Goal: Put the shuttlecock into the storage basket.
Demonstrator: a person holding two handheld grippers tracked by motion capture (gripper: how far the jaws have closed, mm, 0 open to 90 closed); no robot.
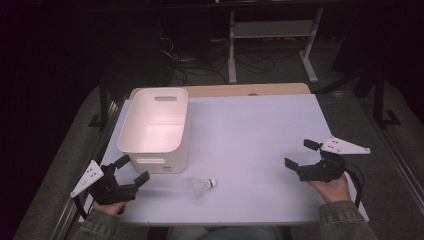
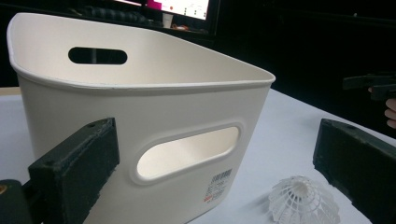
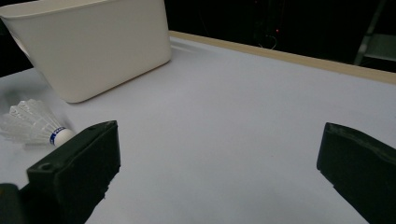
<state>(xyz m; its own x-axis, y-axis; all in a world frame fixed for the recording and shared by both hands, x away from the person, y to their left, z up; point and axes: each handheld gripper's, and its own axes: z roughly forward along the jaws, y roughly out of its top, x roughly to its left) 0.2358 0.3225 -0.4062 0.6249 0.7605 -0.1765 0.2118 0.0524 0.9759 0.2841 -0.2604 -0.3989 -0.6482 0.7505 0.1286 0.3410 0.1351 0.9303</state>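
— What are the things on the table (image 1: pixel 260 130) made of?

— The table has a smooth, matt white top with a pale wooden edge at the far side. The basket (image 1: pixel 155 127) is of white plastic, smooth and a little glossy, with rounded corners, a thin rolled rim and an oval handle slot in its near wall and its far wall. A small barcode sticker is low on the near wall.

— And the shuttlecock (image 1: pixel 200 186)?

— It lies on its side on the table, just in front of the basket, between my two hands and nearer to my left one. Its skirt is a white, half-transparent cone, like a fine net of ribs. The round cork head is white with a blue band, and it points to my right.

— How are your claws?

— My left gripper (image 1: pixel 131 170) is spread wide, with nothing between the jaws; it is near the basket's near wall. My right gripper (image 1: pixel 301 155) is also spread wide and empty, well apart from the shuttlecock. The jaw pads are black and look rough.
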